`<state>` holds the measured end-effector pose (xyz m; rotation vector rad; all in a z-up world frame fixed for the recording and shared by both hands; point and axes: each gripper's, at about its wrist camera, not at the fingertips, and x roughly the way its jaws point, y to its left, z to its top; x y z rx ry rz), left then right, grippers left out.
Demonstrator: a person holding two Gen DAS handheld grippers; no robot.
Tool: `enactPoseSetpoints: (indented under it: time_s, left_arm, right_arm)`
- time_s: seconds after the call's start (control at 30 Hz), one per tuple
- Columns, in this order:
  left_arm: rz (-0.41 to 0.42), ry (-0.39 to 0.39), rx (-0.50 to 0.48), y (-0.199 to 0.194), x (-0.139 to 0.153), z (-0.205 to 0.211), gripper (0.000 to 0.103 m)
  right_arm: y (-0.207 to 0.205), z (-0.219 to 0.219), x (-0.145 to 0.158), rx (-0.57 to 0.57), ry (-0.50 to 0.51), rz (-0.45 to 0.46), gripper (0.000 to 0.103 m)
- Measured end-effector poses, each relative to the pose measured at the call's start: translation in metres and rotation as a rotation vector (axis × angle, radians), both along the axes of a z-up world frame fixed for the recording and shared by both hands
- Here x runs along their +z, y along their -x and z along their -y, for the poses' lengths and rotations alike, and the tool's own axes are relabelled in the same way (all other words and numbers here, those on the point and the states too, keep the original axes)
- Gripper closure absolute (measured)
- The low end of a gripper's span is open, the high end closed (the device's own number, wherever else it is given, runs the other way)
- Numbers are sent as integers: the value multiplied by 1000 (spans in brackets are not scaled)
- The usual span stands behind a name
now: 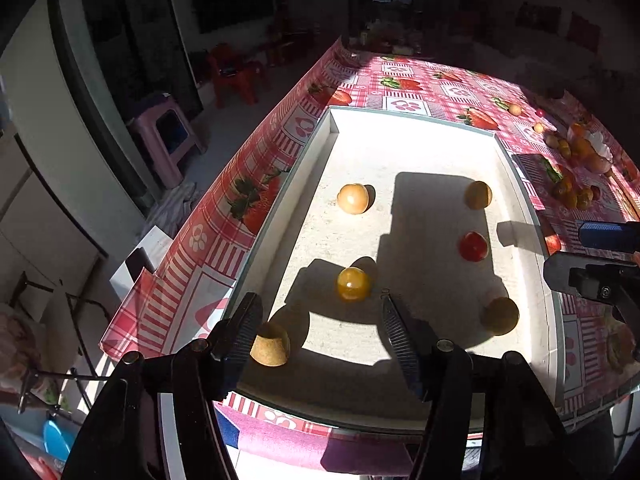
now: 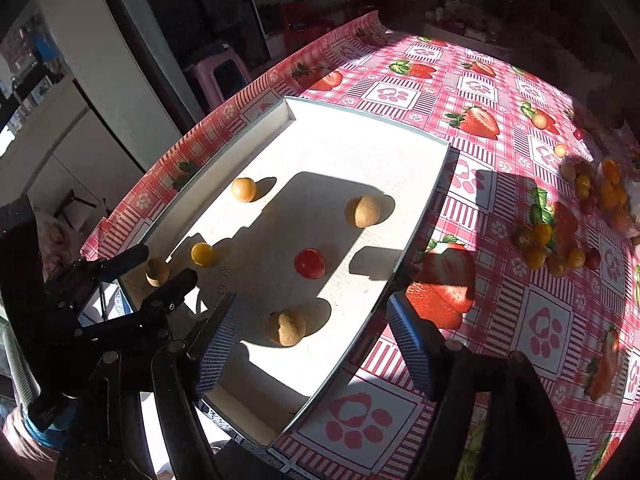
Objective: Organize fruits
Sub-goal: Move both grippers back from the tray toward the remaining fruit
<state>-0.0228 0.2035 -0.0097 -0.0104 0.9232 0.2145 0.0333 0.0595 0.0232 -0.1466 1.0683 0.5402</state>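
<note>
A shallow white tray point(image 1: 332, 120) point(image 2: 290, 106) lies on the strawberry tablecloth with several small round fruits spread out in it. My left gripper point(image 1: 322, 332) hangs open over the tray's near left corner. A tan fruit point(image 1: 271, 344) lies loose by its left finger, and a yellow fruit point(image 1: 353, 283) sits just ahead. My right gripper point(image 2: 316, 344) is open above another tan fruit point(image 2: 288, 327), which rests on the tray floor untouched. A red fruit point(image 2: 309, 263) point(image 1: 473, 246) lies beyond it. Both pairs of jaws are empty.
A loose heap of orange, yellow and red fruits point(image 2: 560, 240) point(image 1: 576, 176) lies on the tablecloth point(image 2: 480, 92) to the right of the tray. The table's left edge drops to the floor, where a pink stool point(image 1: 166, 136) stands.
</note>
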Motion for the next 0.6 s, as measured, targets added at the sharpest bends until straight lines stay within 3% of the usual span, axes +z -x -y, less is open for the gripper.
enactPoseSetpoints:
  time_s: [0.6]
  left_arm:
    - [-14, -74, -140, -21, 19, 88, 39]
  right_arm:
    - [-6, 130, -19, -240, -34, -46, 24]
